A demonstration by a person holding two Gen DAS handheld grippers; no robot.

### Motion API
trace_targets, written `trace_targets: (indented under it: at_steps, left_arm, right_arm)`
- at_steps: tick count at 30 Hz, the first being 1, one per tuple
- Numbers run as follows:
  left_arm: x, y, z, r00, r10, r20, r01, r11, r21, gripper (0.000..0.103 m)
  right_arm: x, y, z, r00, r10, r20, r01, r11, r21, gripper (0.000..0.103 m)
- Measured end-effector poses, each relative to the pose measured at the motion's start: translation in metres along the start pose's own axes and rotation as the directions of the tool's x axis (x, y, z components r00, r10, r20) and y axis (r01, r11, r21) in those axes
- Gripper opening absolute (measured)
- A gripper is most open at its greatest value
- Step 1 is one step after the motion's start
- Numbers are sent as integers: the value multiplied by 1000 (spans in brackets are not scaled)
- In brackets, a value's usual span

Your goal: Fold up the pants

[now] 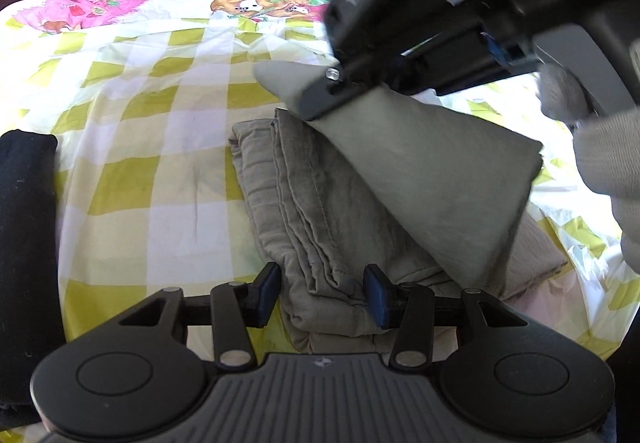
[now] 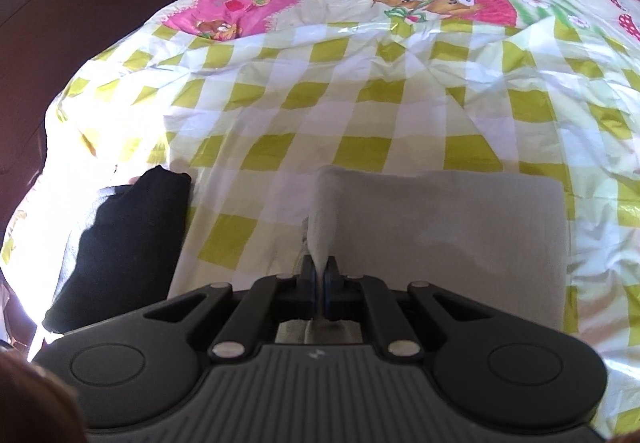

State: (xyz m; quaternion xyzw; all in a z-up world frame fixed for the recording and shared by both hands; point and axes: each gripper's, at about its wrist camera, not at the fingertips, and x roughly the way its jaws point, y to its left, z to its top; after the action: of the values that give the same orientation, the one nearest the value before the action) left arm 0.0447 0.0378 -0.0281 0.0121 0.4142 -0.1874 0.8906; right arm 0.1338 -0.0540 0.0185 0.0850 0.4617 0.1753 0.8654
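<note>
1. On the checked bed (image 1: pixel 160 147), my left tool (image 1: pixel 322 293) straddles the folded pants (image 1: pixel 320 211), jaws wide apart.
2. At two o'clock, my right tool (image 2: pixel 319 283) pinches a lifted pants flap.

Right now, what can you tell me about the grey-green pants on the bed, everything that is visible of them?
The pants are grey-green, of soft woven cloth with stitched seams, already folded into a layered stack lying on the checked bedsheet. One flap is lifted off the stack: the right claw is shut on its edge and holds it up at a slant. The left claw is open, its fingers on either side of the stack's near end. A black garment lies apart, to the left.
</note>
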Motion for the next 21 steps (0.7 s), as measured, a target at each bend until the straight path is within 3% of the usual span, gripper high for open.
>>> trace_targets:
  at_steps: [7,10,14,21]
  left_arm:
    - [-4,1,-2,1000,1,9,-1,1000,-9,57]
    - [-16,9,-6,999,11,33,-9,999,-47,58]
    - [-36,13,-23,998,46,36,-44,997,-58,58]
    - [-72,24,-41,995,84,57,-80,994,-80,59]
  right_arm:
    - [23,12,-5,999,-9,-48,8,1000,-18,8]
    - [25,6,-7,995,46,-92,-44,999,25,13]
    - [14,0,-6,990,126,-65,-121,990,65,15]
    - [4,-1,-1,996,82,-32,-83,996,-24,15]
